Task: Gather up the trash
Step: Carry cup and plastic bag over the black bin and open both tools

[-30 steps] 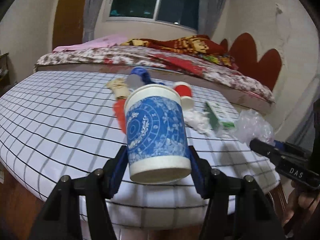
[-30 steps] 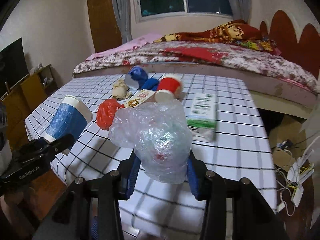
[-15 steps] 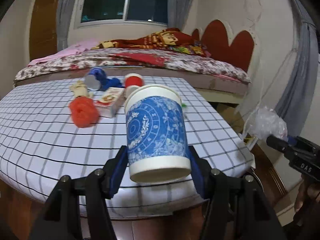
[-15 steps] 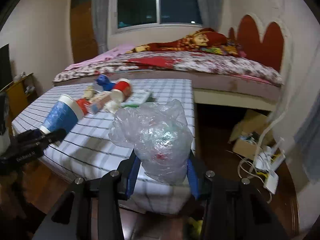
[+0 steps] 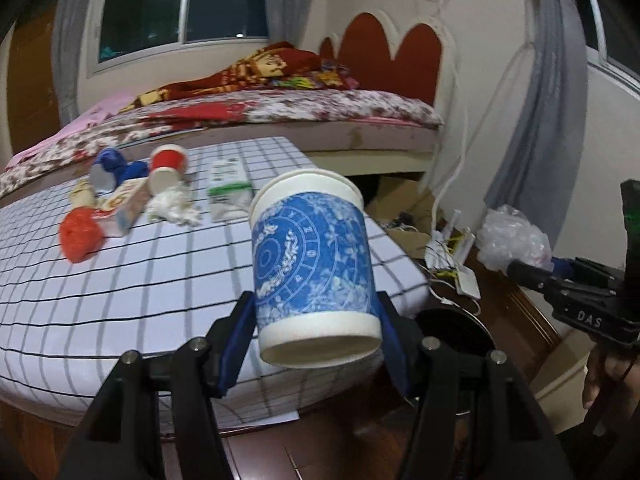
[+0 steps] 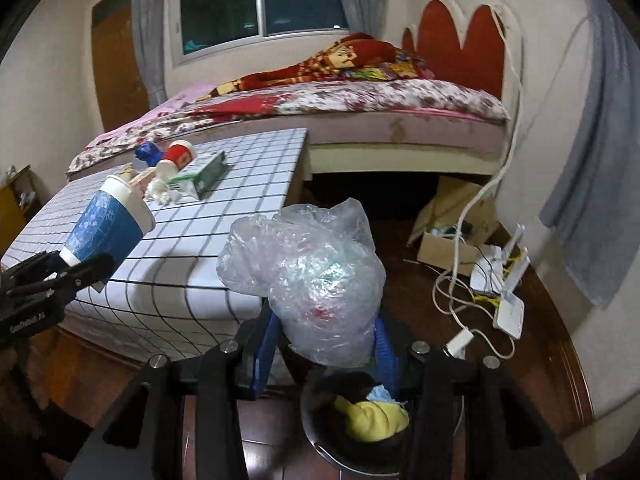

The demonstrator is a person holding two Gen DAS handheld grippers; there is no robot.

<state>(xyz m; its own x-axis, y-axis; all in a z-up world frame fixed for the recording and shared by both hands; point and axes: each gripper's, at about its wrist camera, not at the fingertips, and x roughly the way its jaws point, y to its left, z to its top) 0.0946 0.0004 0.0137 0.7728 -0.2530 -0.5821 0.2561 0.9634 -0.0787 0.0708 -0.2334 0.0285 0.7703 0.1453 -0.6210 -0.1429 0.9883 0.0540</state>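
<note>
Right wrist view, against a second ago: the checked surface [image 6: 224, 208] has slid leftward and a dark bin [image 6: 352, 420] now sits below the fingers [image 6: 267, 340], which pinch a crumpled plastic bag [image 6: 316, 280]. Left gripper [image 5: 316, 320] angles downward, fingers clamping the blue cup [image 5: 312, 264].

On the checked surface [image 5: 120, 280] lie three cups' worth of litter less one: a red paper cup [image 5: 168, 168] and a blue cup [image 5: 106, 172] on their sides, while a second blue-patterned paper cup [image 5: 312, 264] is off it (held up at its near edge). Beside the red paper cup lie two cartons [image 5: 228, 188], one white wad [image 5: 172, 208] and one orange ball [image 5: 80, 234]. Past the surface's corner: one crumpled clear bag [image 6: 316, 280], one bin [image 6: 360, 420].
</note>
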